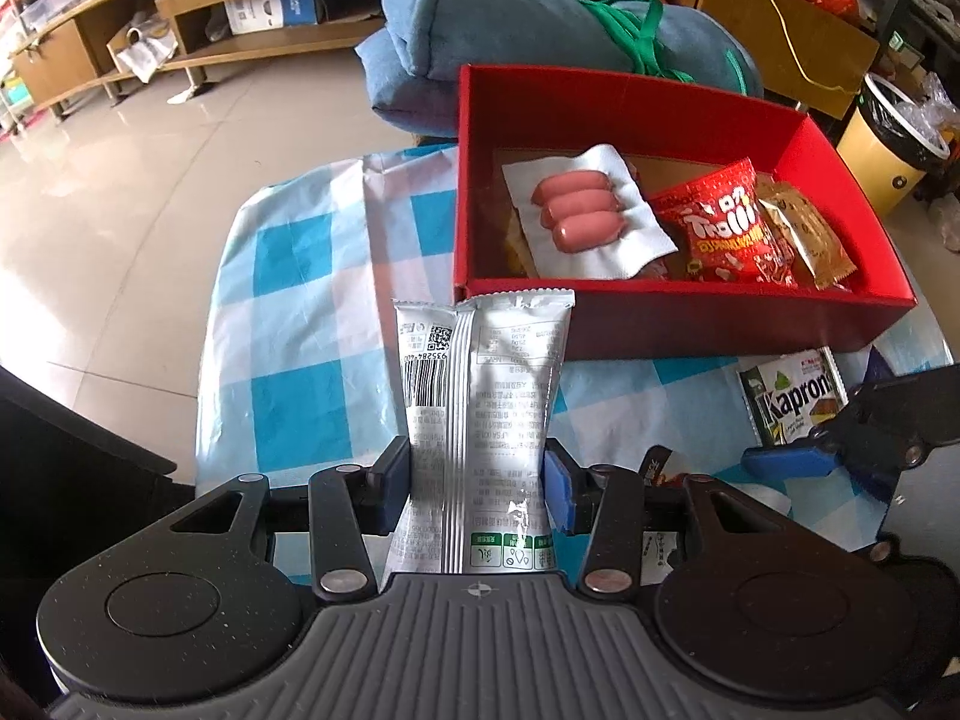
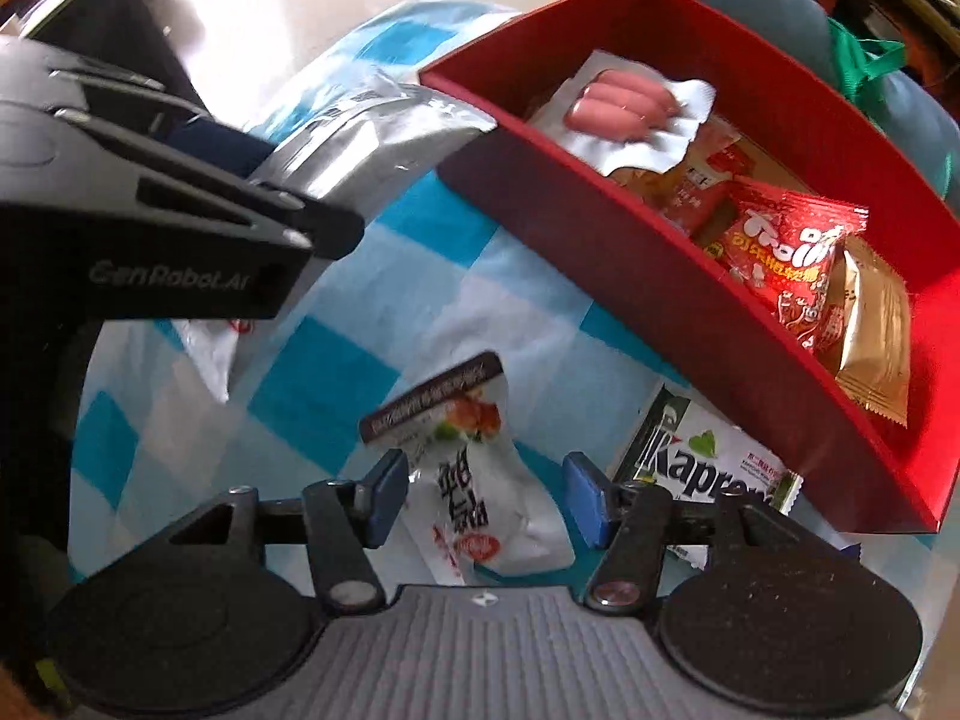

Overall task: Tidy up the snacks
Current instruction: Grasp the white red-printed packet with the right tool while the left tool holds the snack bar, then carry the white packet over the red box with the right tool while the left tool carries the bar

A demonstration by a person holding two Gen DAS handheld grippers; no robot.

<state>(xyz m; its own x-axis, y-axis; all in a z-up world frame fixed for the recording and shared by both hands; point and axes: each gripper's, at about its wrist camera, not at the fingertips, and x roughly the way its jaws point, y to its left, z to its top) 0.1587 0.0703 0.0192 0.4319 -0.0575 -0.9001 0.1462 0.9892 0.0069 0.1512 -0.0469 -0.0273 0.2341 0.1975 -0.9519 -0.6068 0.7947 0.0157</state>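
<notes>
My left gripper point(image 1: 477, 483) is shut on a silver snack packet point(image 1: 480, 414), held upright just in front of the red box point(image 1: 690, 324); the packet also shows in the right wrist view point(image 2: 360, 138) by the box's near corner. The box point(image 2: 600, 276) holds a sausage pack point(image 1: 579, 210), a red Trolli bag point(image 1: 726, 228) and a gold packet point(image 1: 804, 234). My right gripper point(image 2: 480, 498) is open around a white snack pouch point(image 2: 480, 480) lying on the cloth, pads not pressing it. A Kapron packet point(image 2: 702, 468) lies beside it.
The small table carries a blue-and-white checked cloth point(image 1: 300, 300). A rolled blue blanket point(image 1: 510, 24) lies behind the box. A yellow bin point(image 1: 888, 150) stands at the far right. Wooden shelves point(image 1: 180, 18) line the back.
</notes>
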